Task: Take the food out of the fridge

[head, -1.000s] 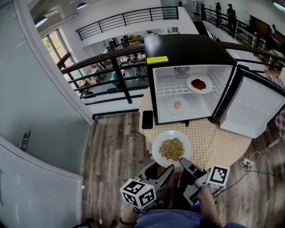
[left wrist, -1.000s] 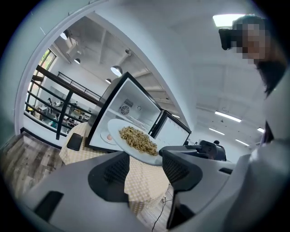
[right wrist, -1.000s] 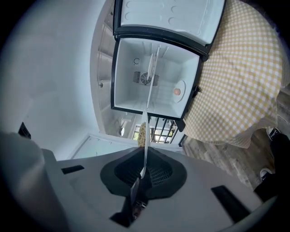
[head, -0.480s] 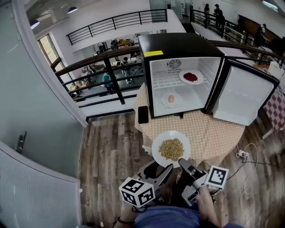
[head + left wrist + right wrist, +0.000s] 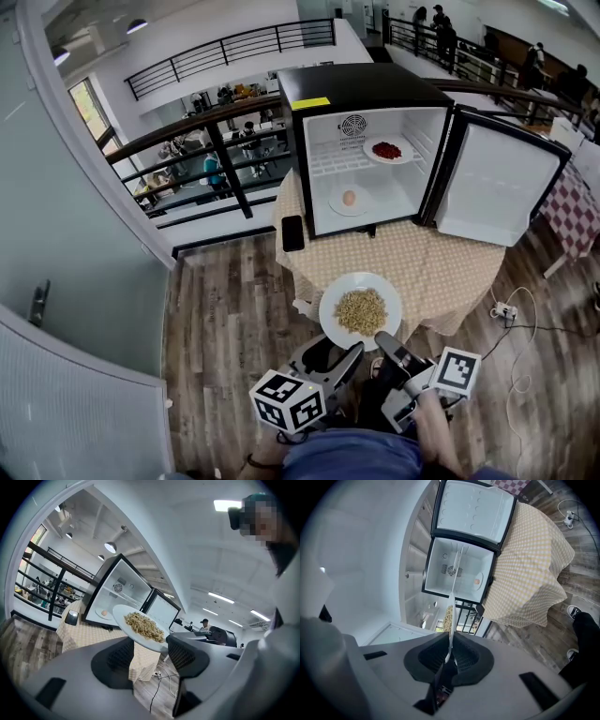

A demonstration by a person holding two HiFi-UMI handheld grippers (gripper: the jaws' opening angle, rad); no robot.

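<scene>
Food plate [image 5: 360, 311] — glossy white round, heaped with pale tan grains — hangs past the near edge of the checked-cloth table [image 5: 441, 272], clear of the black mini fridge [image 5: 375, 94]. Right gripper [image 5: 386, 345] pinches its thin rim, jaws nearly together, so it sits level. Left gripper [image 5: 349, 358] gapes empty just beside the rim — likely ready to steady it. Egg [image 5: 349, 198] and red food [image 5: 385, 150] sit inside.

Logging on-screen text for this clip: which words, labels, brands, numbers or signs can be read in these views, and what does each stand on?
No text can be read in any view.
Yellow label on the top front edge of the fridge: print too small to read.
Left marker cube and right marker cube: black-and-white square patterns only, no words or numbers.
</scene>
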